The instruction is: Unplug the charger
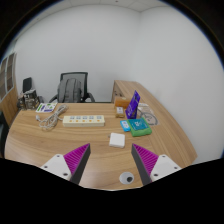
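Note:
A white power strip (84, 120) lies on the wooden table (60, 140), well beyond my fingers. A small white block, maybe the charger (117, 140), lies on the table ahead of the fingers, apart from the strip. My gripper (111, 161) is open, with the two magenta pads (74, 157) wide apart and nothing held. A small round white and black object (126, 178) lies on the table between the fingers, touching neither.
A blue and purple item (133, 104) stands at the right, with blue and green boxes (136, 127) in front of it. Clutter (47, 112) sits at the left of the strip. A black office chair (72, 88) stands behind the table by the white wall.

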Tool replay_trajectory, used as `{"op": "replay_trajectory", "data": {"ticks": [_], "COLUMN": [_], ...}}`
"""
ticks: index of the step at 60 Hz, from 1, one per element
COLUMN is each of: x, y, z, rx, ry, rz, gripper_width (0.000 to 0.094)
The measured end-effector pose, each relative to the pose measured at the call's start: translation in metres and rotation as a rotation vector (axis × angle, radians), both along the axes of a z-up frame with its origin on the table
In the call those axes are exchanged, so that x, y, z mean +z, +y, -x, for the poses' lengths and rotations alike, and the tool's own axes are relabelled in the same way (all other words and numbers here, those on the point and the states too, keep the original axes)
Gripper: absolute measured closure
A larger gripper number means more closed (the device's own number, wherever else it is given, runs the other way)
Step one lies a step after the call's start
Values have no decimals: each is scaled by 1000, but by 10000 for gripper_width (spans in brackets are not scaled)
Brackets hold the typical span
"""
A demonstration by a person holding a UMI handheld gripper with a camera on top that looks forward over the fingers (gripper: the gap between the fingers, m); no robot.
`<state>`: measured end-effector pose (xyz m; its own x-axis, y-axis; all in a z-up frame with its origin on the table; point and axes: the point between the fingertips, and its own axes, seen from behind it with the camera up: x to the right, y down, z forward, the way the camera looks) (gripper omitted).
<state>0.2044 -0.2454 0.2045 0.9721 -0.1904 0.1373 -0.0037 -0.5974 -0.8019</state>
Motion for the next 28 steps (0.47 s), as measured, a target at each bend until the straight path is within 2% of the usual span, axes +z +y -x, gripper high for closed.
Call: {"op": "replay_trajectory", "data": {"ticks": [13,28], "x": [23,31], "y": [-28,-29], "z": [22,34], "rx": [17,32], "ry": [-24,-14], "rz": [-10,-28], "gripper_width": [80,75]}}
